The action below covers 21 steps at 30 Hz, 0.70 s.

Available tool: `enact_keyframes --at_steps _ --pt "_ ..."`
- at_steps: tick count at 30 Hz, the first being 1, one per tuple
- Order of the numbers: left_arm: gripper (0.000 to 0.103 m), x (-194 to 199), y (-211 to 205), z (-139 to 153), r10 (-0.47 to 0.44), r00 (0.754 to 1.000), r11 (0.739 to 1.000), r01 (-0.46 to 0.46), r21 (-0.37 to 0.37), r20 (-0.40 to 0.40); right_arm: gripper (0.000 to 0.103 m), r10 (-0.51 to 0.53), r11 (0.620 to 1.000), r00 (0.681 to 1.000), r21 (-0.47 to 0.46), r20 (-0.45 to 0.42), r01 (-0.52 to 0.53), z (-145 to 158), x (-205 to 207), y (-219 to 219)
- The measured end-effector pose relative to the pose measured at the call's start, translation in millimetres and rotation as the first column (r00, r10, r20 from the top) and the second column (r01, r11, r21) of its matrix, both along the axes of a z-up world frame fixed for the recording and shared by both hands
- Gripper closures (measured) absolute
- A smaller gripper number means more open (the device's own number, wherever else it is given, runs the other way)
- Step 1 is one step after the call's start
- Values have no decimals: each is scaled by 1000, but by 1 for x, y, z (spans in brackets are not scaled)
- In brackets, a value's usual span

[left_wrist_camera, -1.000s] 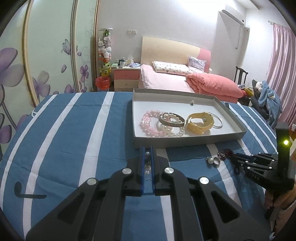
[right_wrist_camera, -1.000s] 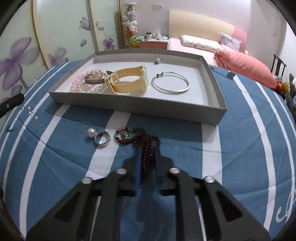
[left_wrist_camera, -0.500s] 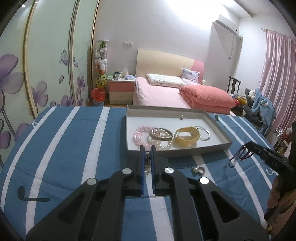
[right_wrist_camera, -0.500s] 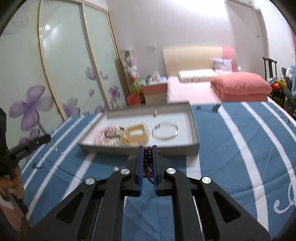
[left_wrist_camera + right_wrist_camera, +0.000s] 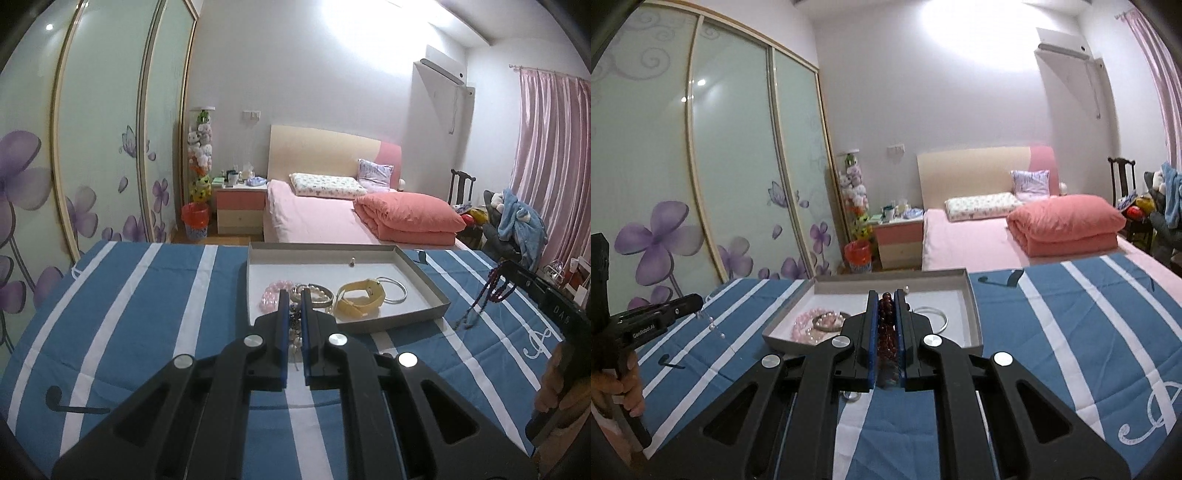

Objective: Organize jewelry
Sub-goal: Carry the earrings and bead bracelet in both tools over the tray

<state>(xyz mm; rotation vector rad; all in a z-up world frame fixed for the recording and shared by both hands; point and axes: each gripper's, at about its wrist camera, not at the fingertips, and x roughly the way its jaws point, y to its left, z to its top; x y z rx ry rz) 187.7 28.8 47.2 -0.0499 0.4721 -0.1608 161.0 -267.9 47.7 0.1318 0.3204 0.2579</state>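
Note:
A grey shallow tray (image 5: 421, 275) sits on the blue striped cloth and holds a pink bead bracelet (image 5: 271, 291), a pearl bracelet (image 5: 319, 293), a yellow band (image 5: 360, 299) and a silver bangle (image 5: 397, 290). My left gripper (image 5: 294, 295) is shut on a thin pearl chain (image 5: 714, 326) that dangles from it, raised above the cloth near the tray's front. My right gripper (image 5: 886, 297) is shut on a dark red bead bracelet (image 5: 885, 325), which hangs from it in the left wrist view (image 5: 493, 288), to the right of the tray (image 5: 971, 306).
A silver ring (image 5: 851, 396) lies on the cloth below my right gripper. Behind the table are a pink bed (image 5: 332, 218), a nightstand (image 5: 240, 206), a red bin (image 5: 195, 219) and sliding flower-print wardrobe doors (image 5: 701, 166). A chair with clothes (image 5: 513, 221) stands at the right.
Both grippers have risen from the cloth, each lifting its piece of jewelry. The tray now looks lower and farther in both views.

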Motion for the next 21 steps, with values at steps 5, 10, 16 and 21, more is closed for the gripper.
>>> enact_keyframes --at_steps 5,10,16,21 --pt "96 -3 -4 3 9 1000 1000 -9 10 26 94 -9 1000 999 4 31 9 4 -2 0" --pt "96 -2 -8 8 34 997 999 -37 34 64 94 -24 1000 997 -2 67 24 8 2 3" --pt "96 6 -17 16 47 993 997 -54 60 110 94 -49 998 990 -39 133 55 14 7 13" --pt "96 19 -26 18 48 990 996 -57 65 134 94 -69 996 984 -45 163 77 15 16 13"
